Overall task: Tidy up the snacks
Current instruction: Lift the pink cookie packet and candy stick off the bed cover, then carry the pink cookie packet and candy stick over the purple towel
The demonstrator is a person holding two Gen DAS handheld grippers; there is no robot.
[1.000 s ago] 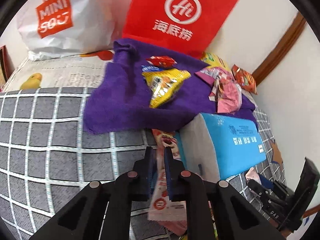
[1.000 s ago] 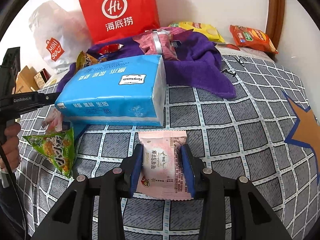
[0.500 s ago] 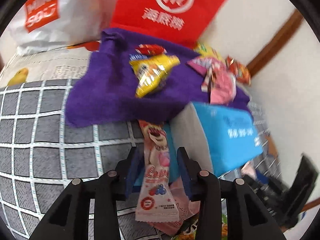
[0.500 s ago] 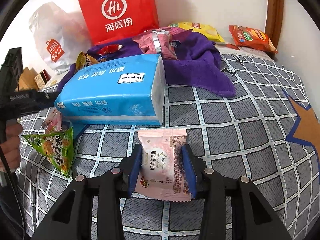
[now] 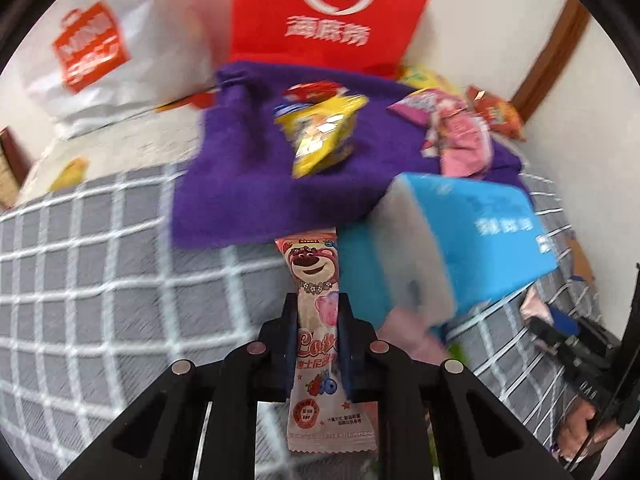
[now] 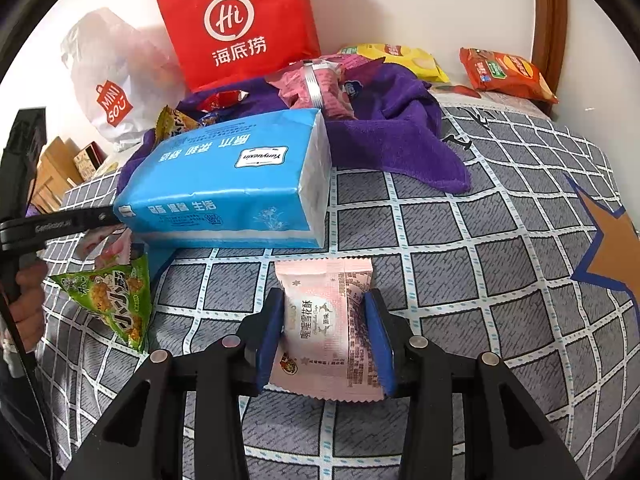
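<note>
A long pink snack packet with a bear [image 5: 312,268] stands between the fingers of my left gripper [image 5: 318,304]. Its jaws are closing and the pads press the packet's sides, above the grey checked bedspread [image 5: 100,280]. In the right wrist view my right gripper [image 6: 324,300] is shut on a pale pink square snack packet [image 6: 324,344] that lies on the bedspread [image 6: 480,280]. A blue tissue pack [image 6: 232,184] lies just beyond it. The left gripper's black body [image 6: 52,224] shows at that view's left edge, held by a hand.
A purple towel [image 5: 248,184] at the back bears a yellow snack bag [image 5: 320,136] and pink packets [image 6: 316,88]. Behind it stand a red bag [image 6: 236,28] and a white bag [image 6: 116,80]. A green snack packet [image 6: 112,304] lies left; orange [image 6: 504,72] and yellow chips [image 6: 400,58] lie far right.
My left gripper's jaws opened around the bear packet, then shut on its sides, and the view shifted slightly. The right gripper and its pink packet have stayed put.
</note>
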